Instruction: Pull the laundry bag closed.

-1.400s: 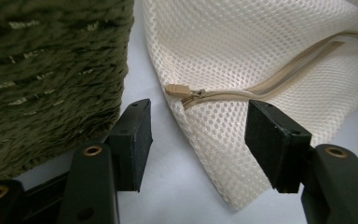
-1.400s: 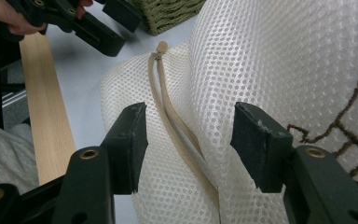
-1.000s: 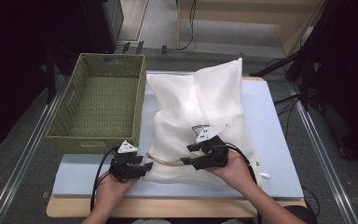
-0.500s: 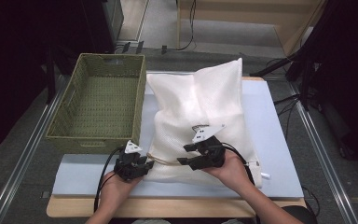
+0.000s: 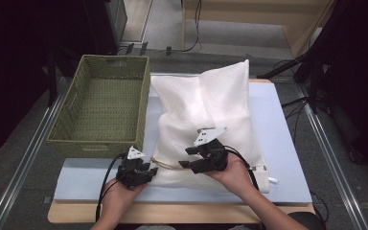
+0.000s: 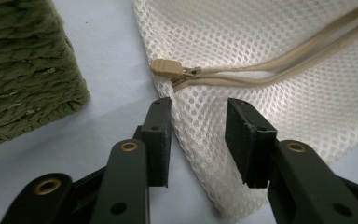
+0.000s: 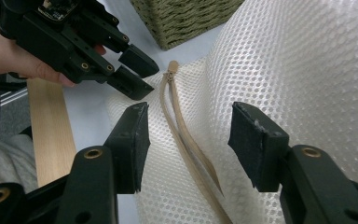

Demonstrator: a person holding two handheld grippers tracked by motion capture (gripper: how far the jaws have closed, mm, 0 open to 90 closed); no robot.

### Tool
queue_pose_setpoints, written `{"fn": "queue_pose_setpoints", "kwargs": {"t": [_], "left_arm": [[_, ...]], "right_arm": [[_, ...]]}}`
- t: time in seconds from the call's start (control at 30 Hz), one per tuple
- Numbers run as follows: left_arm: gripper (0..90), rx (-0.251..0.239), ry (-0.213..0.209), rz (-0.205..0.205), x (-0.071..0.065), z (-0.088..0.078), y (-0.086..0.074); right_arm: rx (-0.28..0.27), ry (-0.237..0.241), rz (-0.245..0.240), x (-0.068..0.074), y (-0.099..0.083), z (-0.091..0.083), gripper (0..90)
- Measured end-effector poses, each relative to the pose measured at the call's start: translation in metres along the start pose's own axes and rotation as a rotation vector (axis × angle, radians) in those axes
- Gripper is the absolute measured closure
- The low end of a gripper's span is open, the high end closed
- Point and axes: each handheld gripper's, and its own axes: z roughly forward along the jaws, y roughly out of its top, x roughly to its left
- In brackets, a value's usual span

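High view has your left gripper (image 5: 148,168) sitting at the near-left corner of the mesh bag (image 5: 206,115), which lies flat on the desk (image 5: 287,143) right beside the green basket (image 5: 100,108). Your right gripper (image 5: 188,158) hovers over the bag's near half, a bit to the right of the left one. In the left gripper view the jaws have just been closing, with the bag's corner edge between them, but there's a gap at both pads so it's released, not clenched on anything. The zipper pull (image 6: 166,67) sits just past the jaw tips. In the right gripper view your jaws stand wide apart, straddling the tan zipper (image 7: 186,140), grasping nothing.
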Motion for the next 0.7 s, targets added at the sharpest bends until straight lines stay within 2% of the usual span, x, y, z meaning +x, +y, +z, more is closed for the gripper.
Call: {"fn": "queue_pose_setpoints", "kwargs": {"t": [0.13,0.27,0.4,0.53,0.63,0.7], "left_arm": [[70.0,0.017,0.018,0.013,-0.001,0.002,0.004],[75.7,0.016,0.013,0.000,0.001,0.004,0.007],[81.8,0.008,0.014,0.014,0.001,0.006,0.007],[88.5,-0.003,-0.032,0.004,0.002,0.007,0.009],[88.8,0.020,-0.066,0.001,0.004,0.003,0.012],[88.9,-0.006,-0.081,0.000,0.004,-0.003,0.015]], "right_arm": [[0.002,-0.004,0.002,0.000,0.001,0.003,47.9],[0.018,-0.002,-0.002,0.001,0.004,0.010,48.1],[0.019,0.005,0.005,0.002,0.009,0.015,48.5],[0.023,0.015,0.006,0.003,0.015,0.023,49.4],[0.030,0.020,-0.001,0.003,0.018,0.029,51.0],[0.035,0.021,0.002,0.004,0.020,0.030,52.7]]}}
